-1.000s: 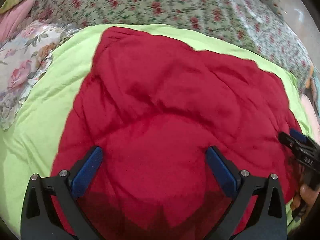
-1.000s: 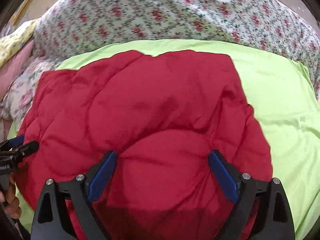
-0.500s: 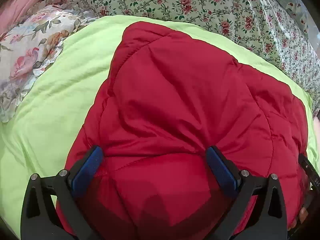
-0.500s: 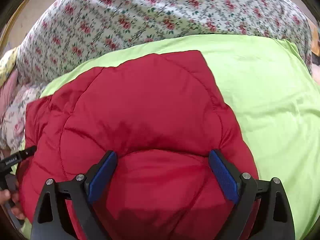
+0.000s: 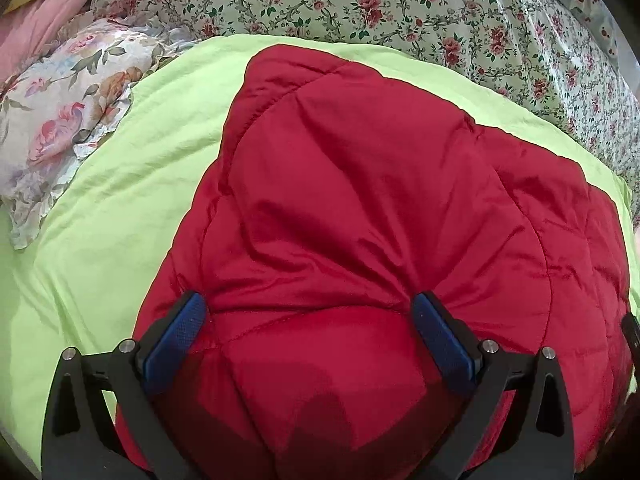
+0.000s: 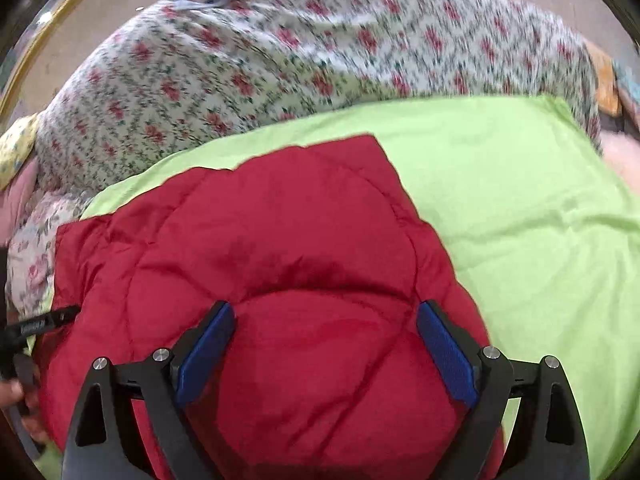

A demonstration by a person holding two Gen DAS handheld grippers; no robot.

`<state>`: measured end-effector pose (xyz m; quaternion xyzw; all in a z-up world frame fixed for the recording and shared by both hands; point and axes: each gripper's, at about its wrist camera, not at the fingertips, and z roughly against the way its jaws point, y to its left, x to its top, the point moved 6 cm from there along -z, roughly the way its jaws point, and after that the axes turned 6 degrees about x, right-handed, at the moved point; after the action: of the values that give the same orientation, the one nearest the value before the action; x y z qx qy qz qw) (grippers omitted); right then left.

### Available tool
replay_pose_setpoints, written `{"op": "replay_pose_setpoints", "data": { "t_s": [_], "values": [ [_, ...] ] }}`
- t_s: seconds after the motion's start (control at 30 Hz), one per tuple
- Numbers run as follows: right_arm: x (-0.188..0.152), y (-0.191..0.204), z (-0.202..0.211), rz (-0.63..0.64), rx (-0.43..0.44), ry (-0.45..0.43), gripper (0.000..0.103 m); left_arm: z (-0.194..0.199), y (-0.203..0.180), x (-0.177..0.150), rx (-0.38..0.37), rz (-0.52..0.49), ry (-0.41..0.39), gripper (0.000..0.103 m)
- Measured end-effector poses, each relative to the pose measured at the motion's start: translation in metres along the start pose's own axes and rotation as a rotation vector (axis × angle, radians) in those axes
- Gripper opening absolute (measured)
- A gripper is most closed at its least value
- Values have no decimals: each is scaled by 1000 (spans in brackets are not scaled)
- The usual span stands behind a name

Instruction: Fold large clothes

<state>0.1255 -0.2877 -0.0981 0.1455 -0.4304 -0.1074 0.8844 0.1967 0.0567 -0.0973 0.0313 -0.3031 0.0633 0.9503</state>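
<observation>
Looks like mid-fold w/ both tools pressing down on the red quilted jacket (image 5: 380, 208), which lies folded into a compact block on the lime-green sheet (image 5: 104, 216), filling the centre and lower half of both wrist views. The left gripper (image 5: 306, 320) has its fingers spread wide, blue pads (image 5: 176, 340) set either side of a puffy bulge of fabric, not pinching it; same for the right gripper (image 6: 324, 328), jaws wide apart, pads resting on the padding low in the frame. My guess: they're flattening or steadying the bundle, prob. before one more fold or a squaring-up of edges. Next move likely calls for closing on a real edge or corner, not the fat middle, since the fill is springy and will puff back once pressure's off. Fabric is shiny, slippery-looking nylon w/ curved stitch lines making pillowy panels; thick, soft, rounded at the corners. Far corner sits upper centre in the left view. At the left edge of the right view the other tool's black tip (image 6: 44, 322) shows by the jacket's side. The green sheet is smooth cotton-ish w/ light creases; behind it, top of frame, a floral bedspread (image 5: 400, 4), and upper left a frilled rose-print pillow (image 5: 60, 120). Right view's background is motion-blurred.
</observation>
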Motion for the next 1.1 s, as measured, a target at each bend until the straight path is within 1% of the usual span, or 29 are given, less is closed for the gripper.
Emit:
{"op": "replay_pose_setpoints", "data": {
  "t_s": [0.03,0.13,0.23,0.33,0.43,0.57,0.63,0.7,0.77,0.83,0.87,1.1],
  "values": [
    [-1,4,8,23,-6,-14,94,4,1,-2,5,1,-2,103],
    [-6,8,22,35,7,-40,95,22,5,-12,6,10,-29,103],
    [-18,13,35,47,34,-40,95,42,8,-25,-13,10,-60,103],
    [-28,22,45,65,63,-29,95,65,10,-46,-54,14,-79,103],
    [-35,31,54,79,78,-25,95,80,9,-62,-93,13,-74,103],
    [-52,51,62,123,106,3,95,97,3,-85,-162,18,-64,103],
    [-59,61,65,145,115,18,95,102,-4,-96,-176,2,-61,103],
    [-65,68,67,167,120,31,95,103,-11,-105,-181,-24,-51,103],
    [-70,73,67,185,114,45,95,104,-16,-110,-171,-49,-56,103],
    [-74,75,66,197,97,57,95,102,-19,-113,-145,-69,-62,103],
    [-76,74,61,206,75,72,95,99,-19,-114,-139,-71,-56,103],
    [-83,59,47,156,68,97,97,90,-20,-119,-128,-78,-49,103]
  ]
}}
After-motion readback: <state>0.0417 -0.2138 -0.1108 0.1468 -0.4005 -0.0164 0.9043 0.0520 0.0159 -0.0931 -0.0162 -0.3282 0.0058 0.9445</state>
